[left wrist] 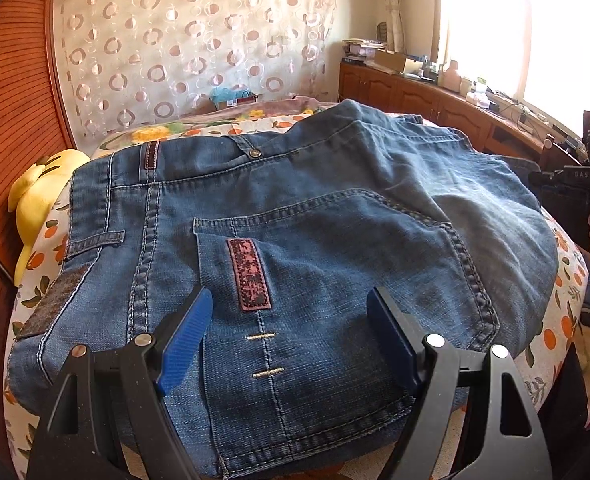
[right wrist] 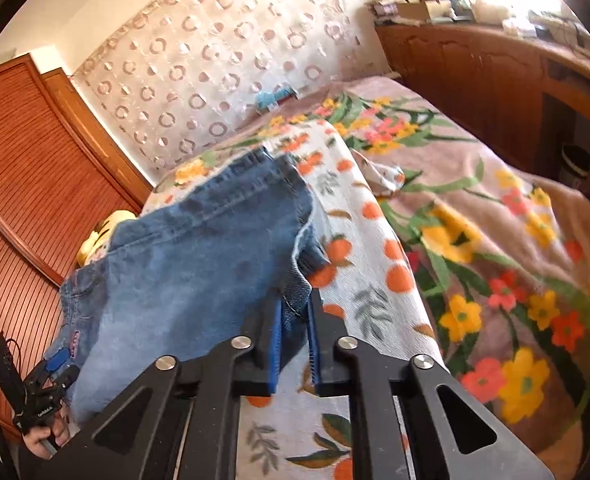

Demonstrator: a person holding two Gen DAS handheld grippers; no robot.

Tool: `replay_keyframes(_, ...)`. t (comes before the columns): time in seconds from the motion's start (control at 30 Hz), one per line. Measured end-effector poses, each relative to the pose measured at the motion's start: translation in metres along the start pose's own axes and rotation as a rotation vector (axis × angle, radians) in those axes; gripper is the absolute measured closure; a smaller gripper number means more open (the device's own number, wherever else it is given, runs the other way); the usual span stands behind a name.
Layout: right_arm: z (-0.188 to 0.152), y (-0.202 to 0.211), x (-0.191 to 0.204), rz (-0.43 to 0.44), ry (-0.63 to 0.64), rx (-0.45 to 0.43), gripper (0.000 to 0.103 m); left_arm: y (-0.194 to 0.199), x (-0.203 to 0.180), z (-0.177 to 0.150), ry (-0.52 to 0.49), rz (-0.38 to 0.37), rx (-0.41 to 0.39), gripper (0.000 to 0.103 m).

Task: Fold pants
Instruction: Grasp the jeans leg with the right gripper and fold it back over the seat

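Note:
Blue denim pants (left wrist: 295, 220) lie on the bed, back pocket with a red patch (left wrist: 249, 274) up, the legs folded over the seat. My left gripper (left wrist: 291, 312) is open just above the back pocket, holding nothing. My right gripper (right wrist: 295, 316) is shut on a fold of the pants' denim (right wrist: 295, 292) at their right edge. The pants also show in the right wrist view (right wrist: 199, 248), stretching left toward the left gripper (right wrist: 51, 376). The right gripper's body shows at the right edge of the left wrist view (left wrist: 575, 184).
The bed has an orange-print sheet (right wrist: 375, 248) and a floral blanket (right wrist: 495, 208). A yellow plush toy (left wrist: 39, 196) lies at the pants' left. A wooden slatted wardrobe (left wrist: 11, 100) stands left; a cluttered wooden cabinet (left wrist: 415, 92) runs under the window.

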State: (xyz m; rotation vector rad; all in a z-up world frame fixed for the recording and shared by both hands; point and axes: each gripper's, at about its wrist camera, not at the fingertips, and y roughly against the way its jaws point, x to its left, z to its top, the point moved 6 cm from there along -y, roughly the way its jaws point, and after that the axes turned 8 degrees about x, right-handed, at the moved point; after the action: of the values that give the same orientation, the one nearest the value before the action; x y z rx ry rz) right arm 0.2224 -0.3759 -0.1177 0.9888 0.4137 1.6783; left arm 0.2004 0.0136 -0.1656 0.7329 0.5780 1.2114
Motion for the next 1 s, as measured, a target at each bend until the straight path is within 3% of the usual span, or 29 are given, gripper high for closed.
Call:
replay_keyframes(0.4,0.01,-0.001,0.067,0.111,0.125,-0.034,0.096,0.007,0.007,0.0,0.031,0.01,-0.026,0.023)
replay_keyframes(0.53,0.011,-0.01,0.112,0.172,0.193,-0.028,0.096,0.019,0.015,0.001,0.063,0.001,-0.042,0.023)
replay_keyframes(0.7,0.005,-0.03,0.18,0.271,0.287,0.008,0.096,0.054,0.043,0.001,0.101,0.054,-0.1,0.023)
replay_keyframes(1.0,-0.057,-0.069,0.302,0.461,0.465,0.147,0.096,0.096,0.116,-0.027,0.225,0.152,-0.133,0.023)
